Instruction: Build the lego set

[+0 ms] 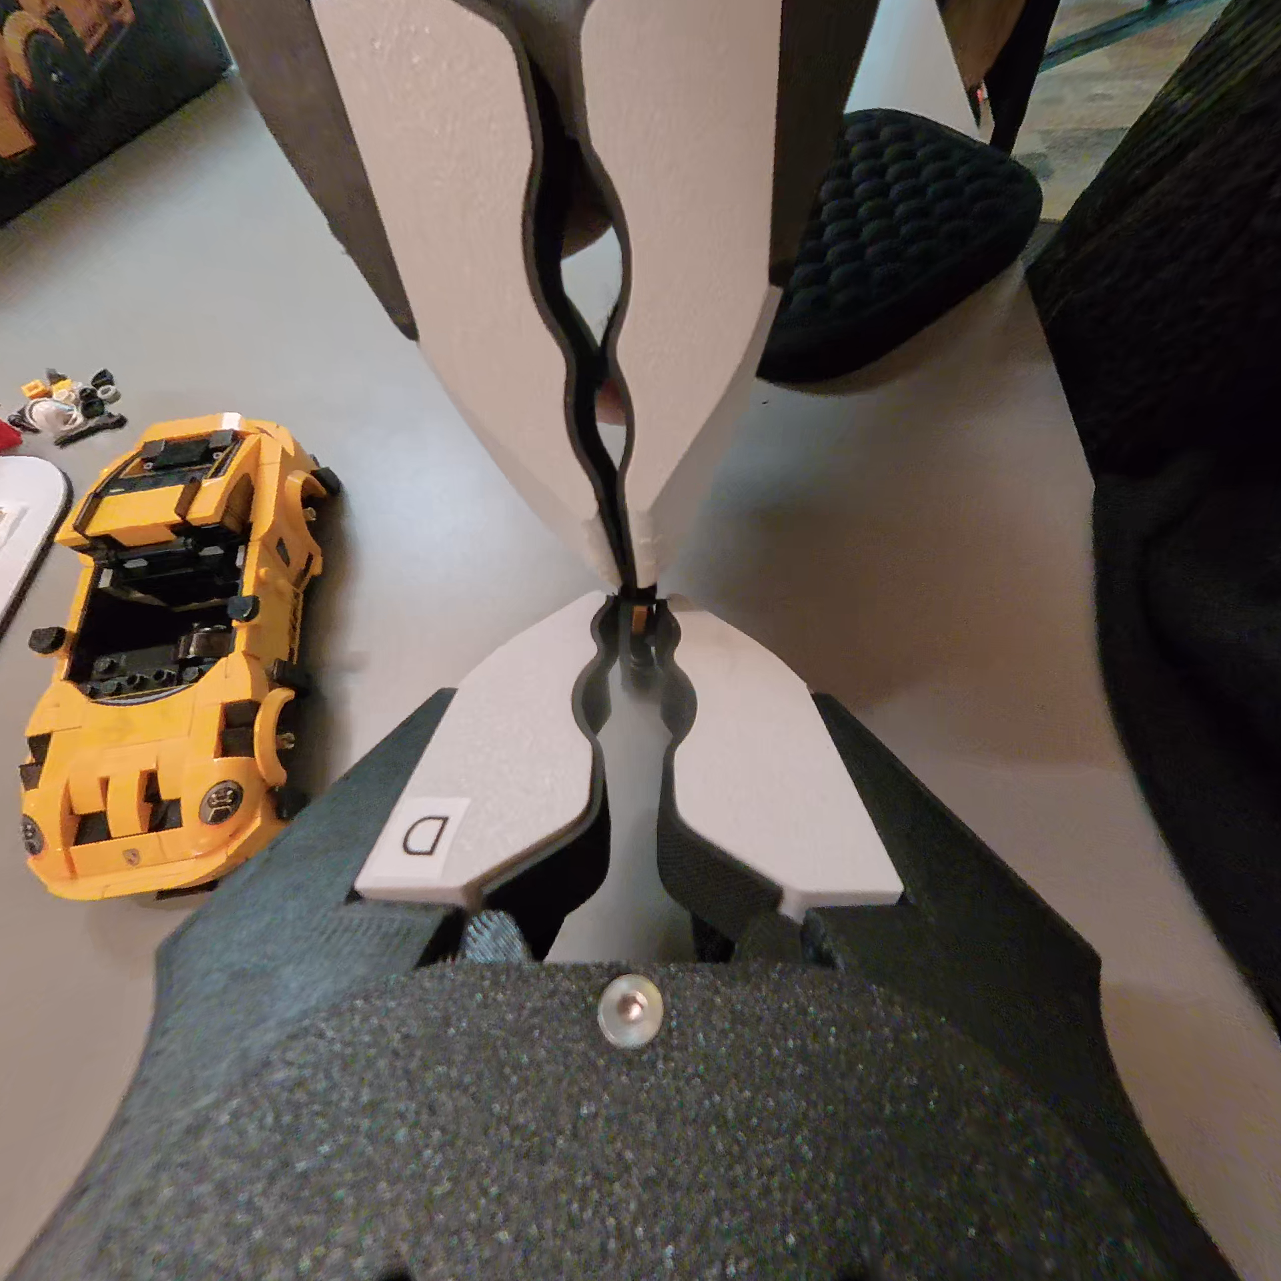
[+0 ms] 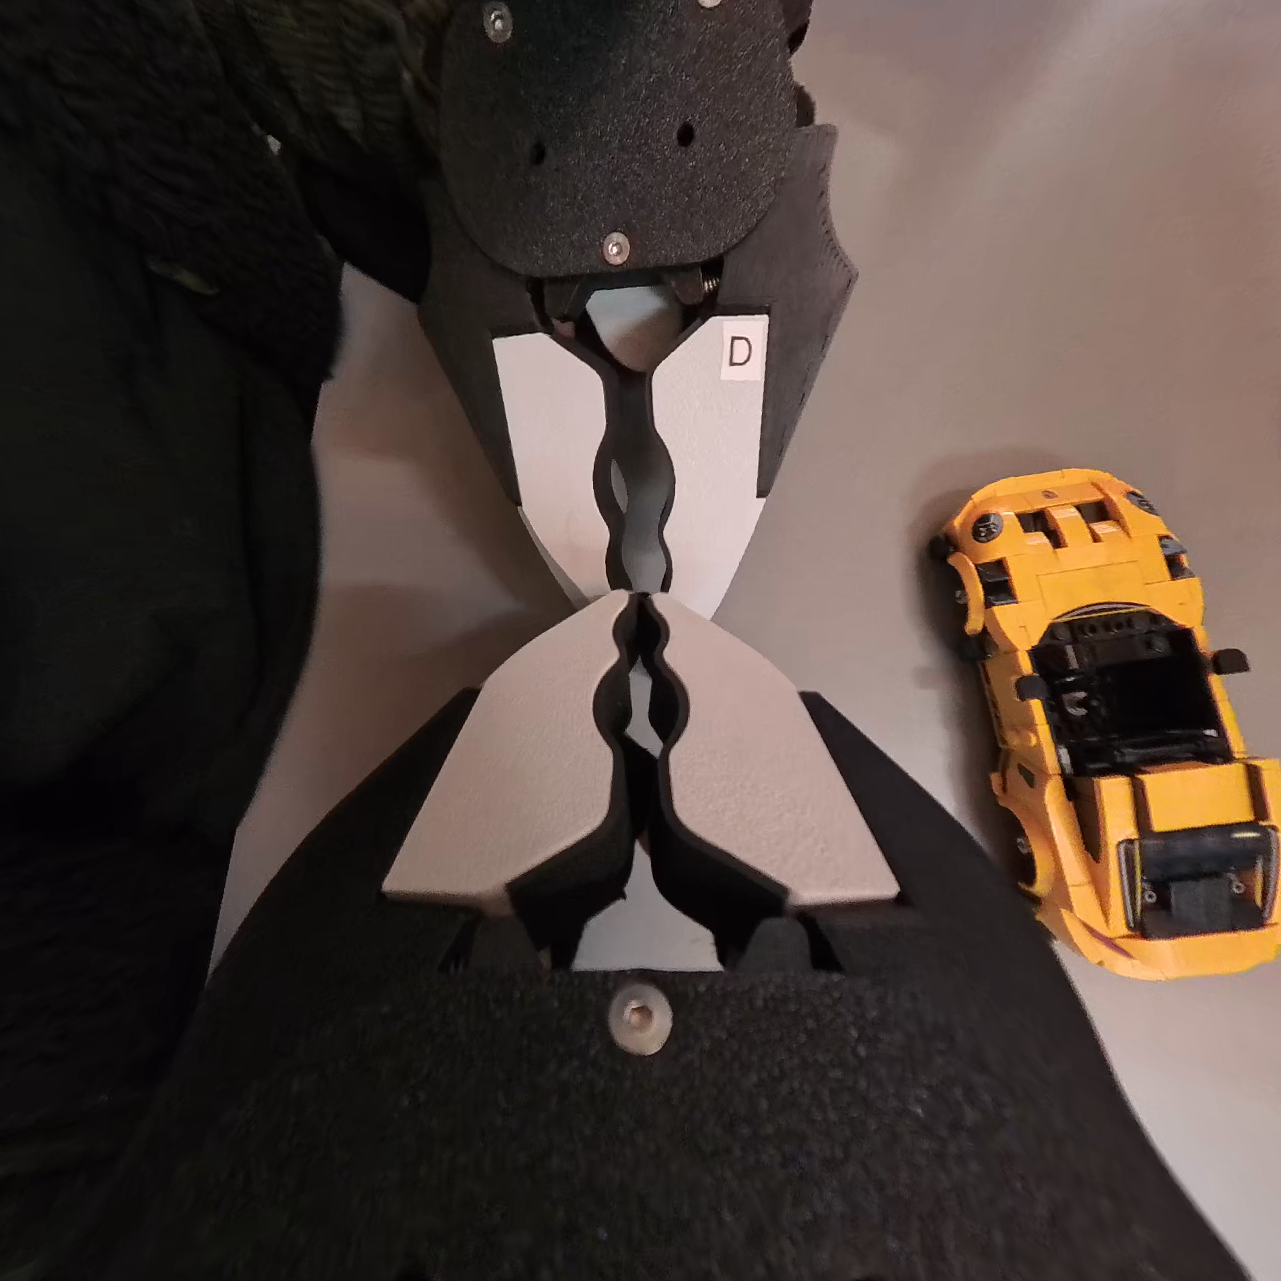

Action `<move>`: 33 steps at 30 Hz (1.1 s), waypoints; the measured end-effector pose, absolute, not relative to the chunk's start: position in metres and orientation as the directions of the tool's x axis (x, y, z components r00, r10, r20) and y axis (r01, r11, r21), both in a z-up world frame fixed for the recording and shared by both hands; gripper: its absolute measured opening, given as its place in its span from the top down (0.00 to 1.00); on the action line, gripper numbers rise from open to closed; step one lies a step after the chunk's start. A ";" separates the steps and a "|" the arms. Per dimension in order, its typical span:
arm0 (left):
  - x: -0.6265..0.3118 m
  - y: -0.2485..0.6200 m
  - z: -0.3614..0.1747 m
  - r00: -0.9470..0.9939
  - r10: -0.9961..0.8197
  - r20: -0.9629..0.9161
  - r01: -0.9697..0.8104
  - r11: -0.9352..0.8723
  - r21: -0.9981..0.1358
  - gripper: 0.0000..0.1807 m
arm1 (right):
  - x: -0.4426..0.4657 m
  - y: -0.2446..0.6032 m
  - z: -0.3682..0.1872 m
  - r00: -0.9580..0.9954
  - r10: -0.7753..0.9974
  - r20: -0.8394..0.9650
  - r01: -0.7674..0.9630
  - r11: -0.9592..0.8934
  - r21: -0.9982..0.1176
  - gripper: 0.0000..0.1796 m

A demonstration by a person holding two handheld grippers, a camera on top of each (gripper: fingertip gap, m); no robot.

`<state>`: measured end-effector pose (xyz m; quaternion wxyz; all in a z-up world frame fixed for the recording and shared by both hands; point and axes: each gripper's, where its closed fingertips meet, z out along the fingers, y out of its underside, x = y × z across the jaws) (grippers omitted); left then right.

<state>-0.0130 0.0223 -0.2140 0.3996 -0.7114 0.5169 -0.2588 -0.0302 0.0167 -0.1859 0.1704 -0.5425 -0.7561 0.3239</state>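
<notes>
A small orange and black lego piece (image 1: 639, 613) sits between the tips of my left gripper (image 1: 634, 617), which is shut on it above the grey table. My right gripper (image 1: 627, 572) comes from the opposite side, tip to tip. It is shut, with its tips touching the piece's black top end. In the right wrist view the right gripper (image 2: 638, 613) meets the left gripper (image 2: 638, 586) and the piece is hidden. The yellow lego car (image 1: 173, 658), roofless with a black interior, lies on the table to the left; it also shows in the right wrist view (image 2: 1109, 728).
A pile of small loose lego pieces (image 1: 69, 405) lies beyond the car. The set's box (image 1: 69, 90) is at the far left corner. A white sheet edge (image 1: 28, 513) is at the left. A black mesh chair seat (image 1: 901, 242) and a dark sleeve (image 2: 138, 485) are close by. The grippers are tip to tip, or close to it.
</notes>
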 end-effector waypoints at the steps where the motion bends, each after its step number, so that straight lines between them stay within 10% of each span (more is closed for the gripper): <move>1: -0.013 0.022 -0.214 0.332 -0.943 -0.027 -0.519 -0.159 -0.840 0.95 | -0.031 0.017 -0.185 -0.354 0.931 -0.091 0.704 0.201 -0.681 1.00; 8: -0.016 0.023 -0.204 0.335 -0.940 0.056 -0.441 -0.209 -0.873 0.95 | -0.039 0.041 -0.129 -0.246 0.968 -0.052 0.524 0.087 -0.847 0.97; 33: -0.001 -0.002 -0.183 0.215 -0.970 0.116 -0.352 -0.188 -0.917 0.94 | -0.020 -0.001 -0.162 -0.280 0.953 -0.114 0.539 0.058 -0.840 0.96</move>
